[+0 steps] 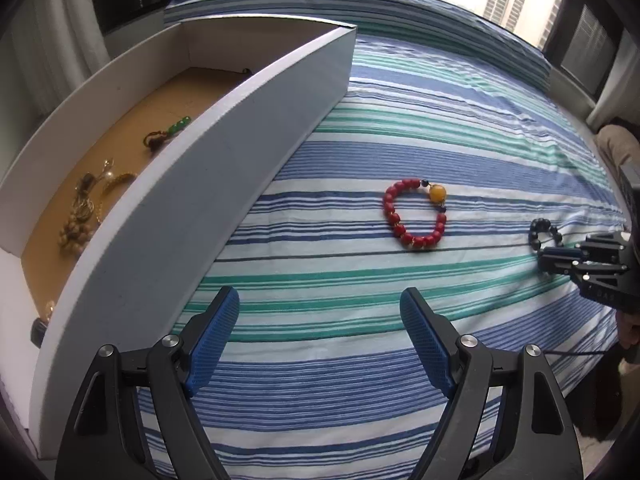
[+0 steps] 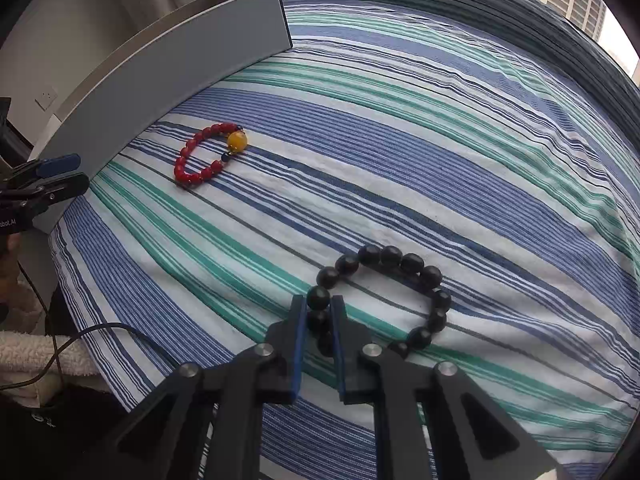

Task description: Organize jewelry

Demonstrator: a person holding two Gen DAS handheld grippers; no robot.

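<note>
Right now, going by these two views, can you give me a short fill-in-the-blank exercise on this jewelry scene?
1. The right gripper has its fingers closed on the ____ bracelet.
2. The red bracelet has one large ____ bead.
3. The left gripper is ____ and holds nothing.
4. The box lies on a ____ sheet.

Missing words: black; yellow; open; striped

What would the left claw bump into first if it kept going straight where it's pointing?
Probably just the striped bedsheet. The open left claw points down at bare fabric, short of the red bracelet, though depth is hard to judge.
</note>
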